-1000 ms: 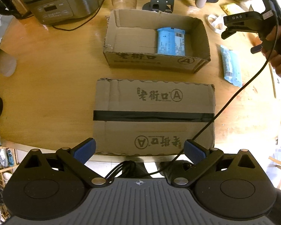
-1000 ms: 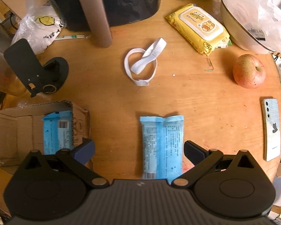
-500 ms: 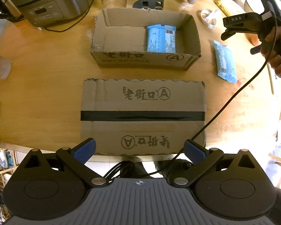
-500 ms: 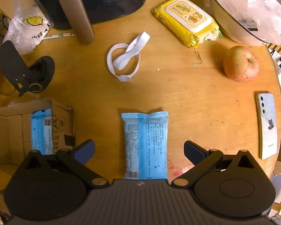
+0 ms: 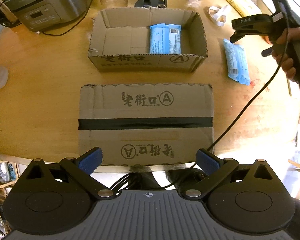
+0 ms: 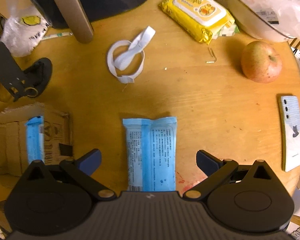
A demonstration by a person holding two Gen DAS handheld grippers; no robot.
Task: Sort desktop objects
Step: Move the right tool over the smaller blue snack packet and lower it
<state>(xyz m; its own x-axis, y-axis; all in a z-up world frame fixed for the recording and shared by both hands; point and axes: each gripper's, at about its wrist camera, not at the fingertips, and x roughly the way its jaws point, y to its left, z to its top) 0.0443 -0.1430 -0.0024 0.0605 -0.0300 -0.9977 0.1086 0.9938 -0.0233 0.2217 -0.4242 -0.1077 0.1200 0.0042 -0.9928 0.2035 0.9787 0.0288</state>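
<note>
An open cardboard box (image 5: 148, 62) stands on the round wooden table with one blue packet (image 5: 165, 39) lying inside; its corner shows in the right wrist view (image 6: 56, 120). A second blue packet (image 6: 151, 152) lies flat on the table right of the box, also seen in the left wrist view (image 5: 236, 62). My right gripper (image 6: 149, 161) is open, hovering above this packet with the fingers astride its near end. My left gripper (image 5: 149, 161) is open and empty over the near edge of a flat cardboard lid (image 5: 146, 124).
On the right side lie a white strap (image 6: 128, 60), a yellow wipes pack (image 6: 198, 16), an apple (image 6: 261, 62), a phone (image 6: 292, 132), a bowl under plastic (image 6: 266, 10). A cardboard tube (image 6: 72, 12), black stand (image 6: 20, 74) and a cooker (image 5: 44, 4) stand at the back.
My right gripper has moved closer over the blue packet on the table. My left gripper has shifted slightly, bringing the box and lid more to the centre. Both stay open.
</note>
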